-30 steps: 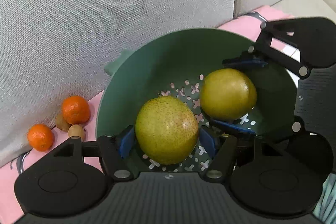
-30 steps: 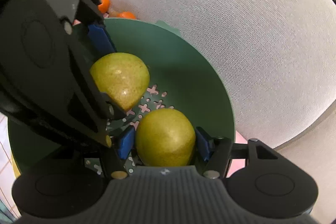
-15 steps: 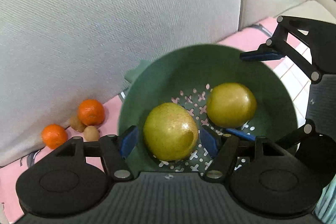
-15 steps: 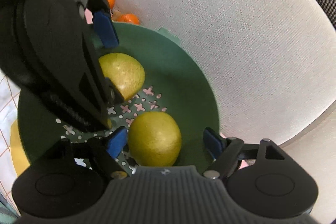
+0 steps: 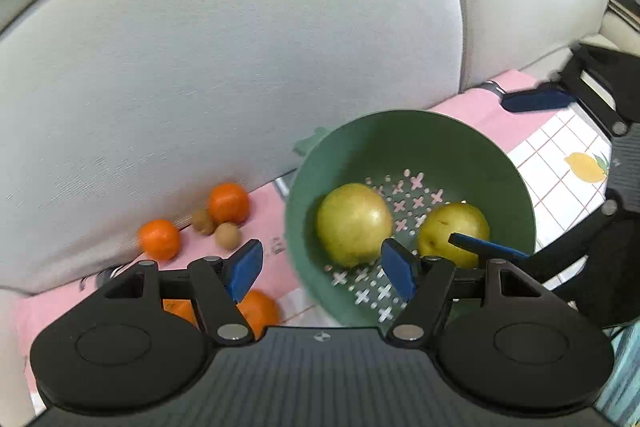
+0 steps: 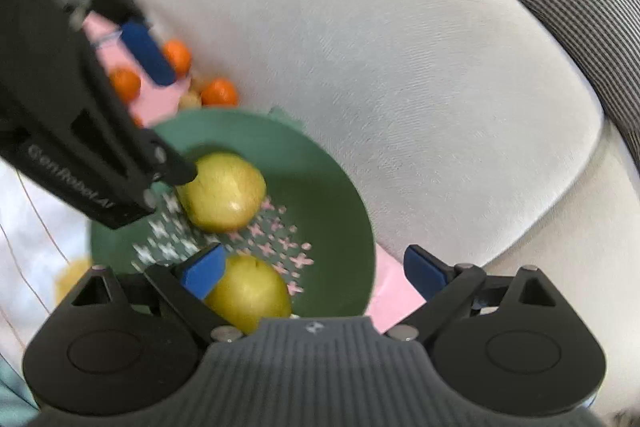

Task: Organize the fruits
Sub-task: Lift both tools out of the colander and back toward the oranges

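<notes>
**Ana:** Left wrist view first, from the left edge: what lies there?

**Ben:** Two tangerines sit at the foot of the grey sofa cushion on the pink cloth, with two small brown fruits between and just in front of them. Another orange fruit shows low down, partly hidden behind the left gripper's own finger.

**Ana:** And the left gripper?

**Ben:** Its jaws are spread wide and hold nothing. One blue pad is over the cloth, the other over the bowl's edge.

**Ana:** Further right?

**Ben:** The green colander bowl holds both pears. One pear lies on the left of its perforated floor, the second pear to the right, near it; I cannot tell if they touch. The right gripper comes in from the right edge, one blue pad above the bowl's far rim and one in front of the second pear.

**Ana:** Right wrist view?

**Ben:** The left gripper's black body fills the left side. The tangerines show beyond the bowl. The right gripper is spread wide and empty: its left pad overlaps the nearer pear, and its right pad is outside the bowl's rim over the cloth. The other pear lies deeper in.
</notes>
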`<control>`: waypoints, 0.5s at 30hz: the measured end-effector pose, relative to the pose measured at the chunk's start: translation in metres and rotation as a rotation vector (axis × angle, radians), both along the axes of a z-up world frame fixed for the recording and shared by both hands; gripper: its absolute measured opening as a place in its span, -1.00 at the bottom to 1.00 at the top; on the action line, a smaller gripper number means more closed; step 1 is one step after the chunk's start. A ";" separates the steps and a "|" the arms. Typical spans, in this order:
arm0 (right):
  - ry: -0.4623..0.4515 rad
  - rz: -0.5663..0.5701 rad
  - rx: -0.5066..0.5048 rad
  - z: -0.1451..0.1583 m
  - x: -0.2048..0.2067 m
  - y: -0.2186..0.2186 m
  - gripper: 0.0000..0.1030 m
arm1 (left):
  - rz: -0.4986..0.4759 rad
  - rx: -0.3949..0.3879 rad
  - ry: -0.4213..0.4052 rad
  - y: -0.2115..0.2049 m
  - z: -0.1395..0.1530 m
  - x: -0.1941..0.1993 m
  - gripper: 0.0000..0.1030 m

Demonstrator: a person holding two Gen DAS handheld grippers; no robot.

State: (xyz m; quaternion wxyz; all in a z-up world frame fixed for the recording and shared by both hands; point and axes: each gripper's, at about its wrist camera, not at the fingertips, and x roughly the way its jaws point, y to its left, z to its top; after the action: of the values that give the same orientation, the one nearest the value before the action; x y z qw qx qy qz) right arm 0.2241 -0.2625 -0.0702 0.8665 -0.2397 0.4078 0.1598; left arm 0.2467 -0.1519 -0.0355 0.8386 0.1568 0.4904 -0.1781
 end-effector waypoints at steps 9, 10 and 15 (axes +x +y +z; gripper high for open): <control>0.003 -0.125 0.266 0.025 -0.051 0.029 0.80 | 0.079 -0.023 -0.077 0.046 0.030 -0.034 0.55; 0.003 -0.132 0.284 0.028 -0.058 0.033 0.80 | 0.089 -0.028 -0.084 0.050 0.034 -0.038 0.55; 0.012 -0.174 0.385 0.038 -0.081 0.054 0.80 | 0.139 -0.047 -0.114 0.079 0.047 -0.057 0.56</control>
State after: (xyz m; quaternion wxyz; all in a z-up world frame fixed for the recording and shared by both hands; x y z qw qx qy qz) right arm 0.1428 -0.2083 -0.0324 0.9043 -0.0325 0.3943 0.1607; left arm 0.1892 -0.0727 0.0116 0.8790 0.1125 0.4472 -0.1215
